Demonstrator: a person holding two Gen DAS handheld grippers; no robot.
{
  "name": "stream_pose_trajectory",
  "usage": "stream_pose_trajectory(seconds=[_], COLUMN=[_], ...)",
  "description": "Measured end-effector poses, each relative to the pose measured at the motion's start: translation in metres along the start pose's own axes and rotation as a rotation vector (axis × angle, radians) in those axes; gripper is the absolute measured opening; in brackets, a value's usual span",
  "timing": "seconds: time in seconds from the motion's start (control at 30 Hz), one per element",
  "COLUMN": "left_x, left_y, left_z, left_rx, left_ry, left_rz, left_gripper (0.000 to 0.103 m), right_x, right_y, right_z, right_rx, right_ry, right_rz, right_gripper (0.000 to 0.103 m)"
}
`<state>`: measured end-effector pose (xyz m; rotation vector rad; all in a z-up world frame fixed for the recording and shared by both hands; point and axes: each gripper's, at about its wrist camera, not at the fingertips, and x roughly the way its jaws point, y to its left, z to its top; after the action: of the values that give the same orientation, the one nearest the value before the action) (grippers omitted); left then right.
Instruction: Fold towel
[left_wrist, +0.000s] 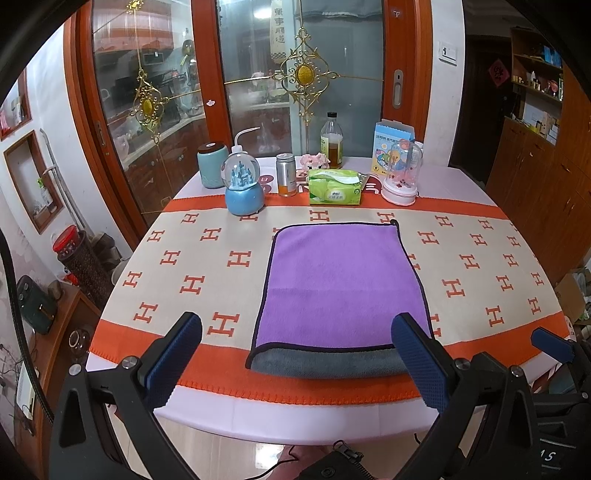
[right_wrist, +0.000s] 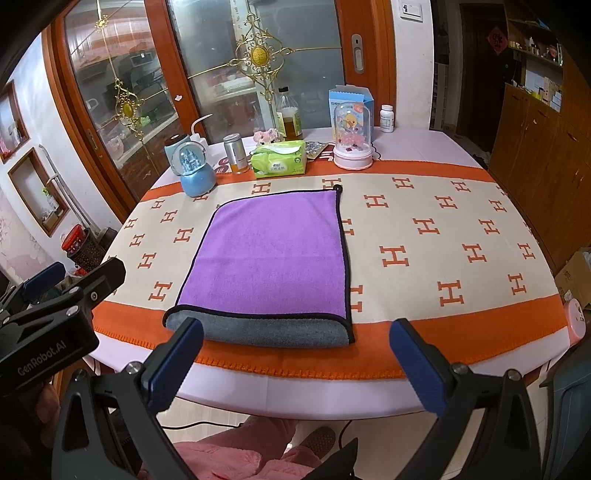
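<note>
Two grippers — left gripper (left_wrist: 295, 354), right gripper (right_wrist: 295, 354) — fingers wide, short of folded towel (right_wrist: 269, 254); bottle (left_wrist: 331, 142) part-full of amber liquid.

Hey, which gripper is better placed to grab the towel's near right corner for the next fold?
Probably right. The right gripper is open with the towel corner just ahead of its left finger. The left gripper, also open, sits further left of that corner.

A purple towel (left_wrist: 343, 284) is seen folded on the table (left_wrist: 295, 413), its grey fold at the near edge. The left gripper (left_wrist: 295, 354) is held apart over that edge — touching nothing. A snow globe (left_wrist: 243, 184) and tissue pack (left_wrist: 335, 186) are lined along the far edge.
</note>
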<state>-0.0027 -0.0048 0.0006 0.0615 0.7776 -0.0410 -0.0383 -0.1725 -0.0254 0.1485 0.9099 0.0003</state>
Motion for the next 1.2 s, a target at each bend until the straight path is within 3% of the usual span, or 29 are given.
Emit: stream_pose_trajectory(seconds=[0.6, 1.2], left_x=[0.006, 0.025], left_y=[0.007, 0.008], left_z=[-0.011, -0.017], left_rx=[-0.012, -0.019], left_ry=[0.029, 0.11], left_rz=[-0.008, -0.051], left_gripper=[0.102, 0.102], right_x=[-0.001, 0.008], right_y=[-0.002, -0.02], right_z=[-0.001, -0.004], right_rx=[0.002, 0.026], right_ry=[0.003, -0.005], right_rz=[0.007, 0.011], right_gripper=[0.101, 0.101])
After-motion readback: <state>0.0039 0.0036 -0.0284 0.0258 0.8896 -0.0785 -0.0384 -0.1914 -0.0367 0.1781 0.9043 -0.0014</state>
